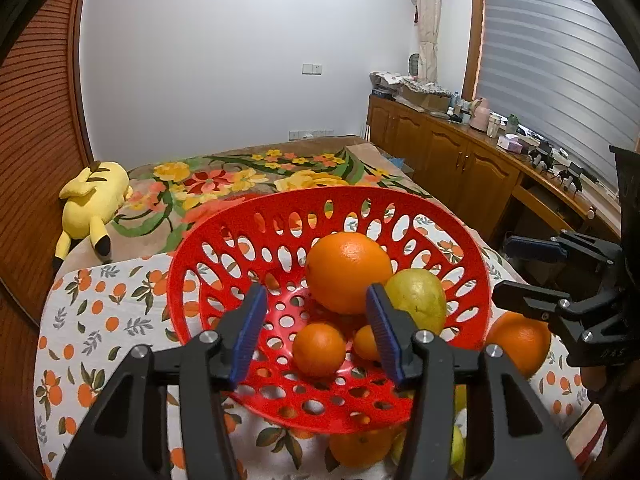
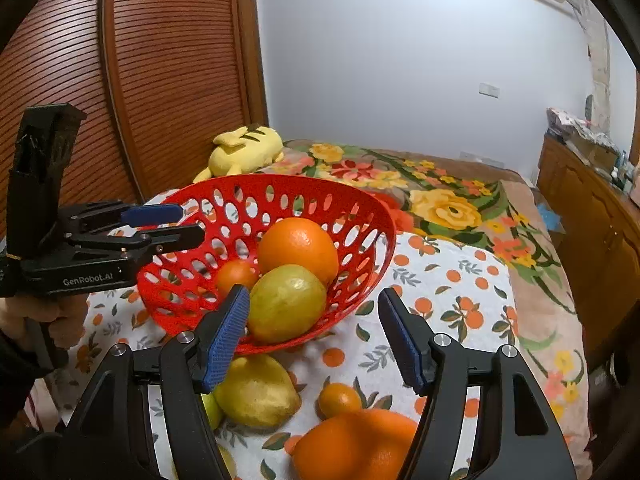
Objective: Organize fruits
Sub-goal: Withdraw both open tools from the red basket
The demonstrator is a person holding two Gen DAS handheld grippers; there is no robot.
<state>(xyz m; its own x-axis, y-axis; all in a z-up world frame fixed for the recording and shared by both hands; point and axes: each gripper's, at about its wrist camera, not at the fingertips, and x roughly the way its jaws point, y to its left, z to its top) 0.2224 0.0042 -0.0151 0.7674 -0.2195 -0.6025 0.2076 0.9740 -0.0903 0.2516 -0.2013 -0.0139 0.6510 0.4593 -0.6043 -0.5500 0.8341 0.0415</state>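
Perforated red plastic basket [image 1: 192,248] cradles round glossy citrus; both ribbed-padded tongs [image 1: 318,332] [image 2: 316,334] gape, empty.

A home bedroom. A bed [image 1: 256,172] with a flowered blanket fills the middle, a yellow plush toy [image 1: 94,200] lying on it by a slatted wooden wardrobe [image 2: 160,60]. Wooden cabinets [image 1: 452,152] cluttered with bottles and boxes run under a window blind [image 1: 560,48], and a curtain [image 1: 428,20] hangs in the corner.
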